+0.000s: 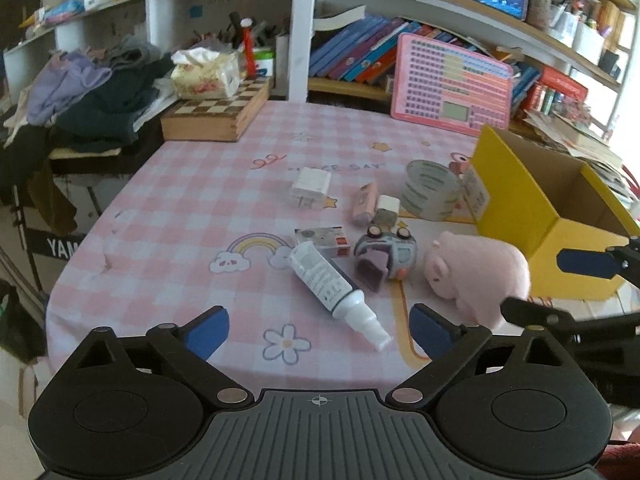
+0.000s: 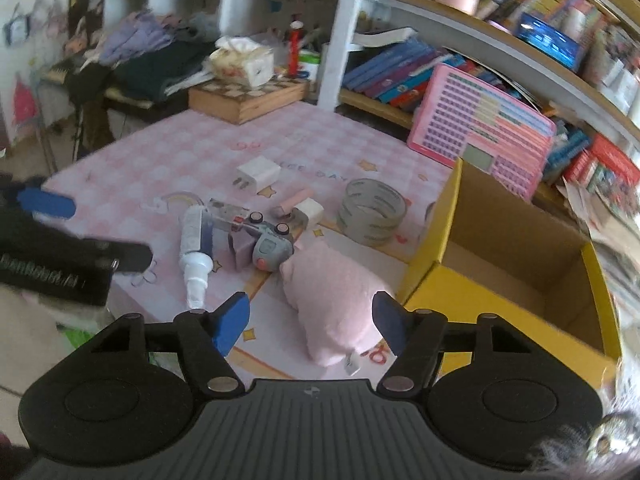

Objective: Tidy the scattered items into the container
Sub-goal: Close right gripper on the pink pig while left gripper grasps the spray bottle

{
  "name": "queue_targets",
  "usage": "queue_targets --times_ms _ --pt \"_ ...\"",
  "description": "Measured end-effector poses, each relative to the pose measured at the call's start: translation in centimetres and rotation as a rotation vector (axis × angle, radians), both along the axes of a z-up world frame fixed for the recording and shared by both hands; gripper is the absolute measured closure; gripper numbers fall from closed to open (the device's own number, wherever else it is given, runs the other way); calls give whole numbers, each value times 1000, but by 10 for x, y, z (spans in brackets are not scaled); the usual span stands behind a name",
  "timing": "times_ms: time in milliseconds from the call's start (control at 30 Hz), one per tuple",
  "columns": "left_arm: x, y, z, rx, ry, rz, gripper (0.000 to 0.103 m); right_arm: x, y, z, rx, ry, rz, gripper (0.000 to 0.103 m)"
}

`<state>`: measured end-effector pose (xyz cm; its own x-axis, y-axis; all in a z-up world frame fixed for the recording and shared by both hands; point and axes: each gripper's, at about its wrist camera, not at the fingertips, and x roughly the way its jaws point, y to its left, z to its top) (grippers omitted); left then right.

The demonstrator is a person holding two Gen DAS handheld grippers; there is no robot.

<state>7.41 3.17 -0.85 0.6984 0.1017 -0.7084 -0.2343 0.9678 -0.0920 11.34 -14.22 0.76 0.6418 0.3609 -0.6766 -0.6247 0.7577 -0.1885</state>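
Left tool (image 1: 319, 334): black ribbed housing bore a small crosshair mark, two round black discs, silver rivets at the linkage pivots, and blue pads (image 1: 208, 330) on black fingers. Right tool (image 2: 311, 326): the same build, with blue pads (image 2: 232, 326) and a small emblem on the ribbed housing.

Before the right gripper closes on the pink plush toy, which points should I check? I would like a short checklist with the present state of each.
1. Pink plush toy lies between the fingers of the right gripper: ok.
2. Pads pressing on the plush: not ok; gaps show on both sides.
3. Yellow box open, with no item visible in the part that shows: ok.
4. Left gripper clear of the plush: ok; it is open above the spray bottle, holding nothing.
5. Toy car free of the plush: cannot tell; they lie very close, perhaps touching.
6. Plush tag free of the fingers: ok.
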Motion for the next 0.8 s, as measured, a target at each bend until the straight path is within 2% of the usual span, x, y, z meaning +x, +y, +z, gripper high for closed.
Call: queue_targets --times_ms 200,300,567,633,800 --pt "27 1 -13 -30 33 39 11 12 12 -13 -145 -37 130 37" --pt "39 2 -19 -47 51 58 14 13 21 -22 -259 -91 229 37" --pt "68 7 -40 -91 111 129 19 23 38 -44 -470 -221 413 34" --pt "76 8 -47 -98 136 148 27 26 44 -49 -513 -237 455 34" --pt "86 11 -56 -114 164 172 33 33 55 -64 -604 -224 552 36"
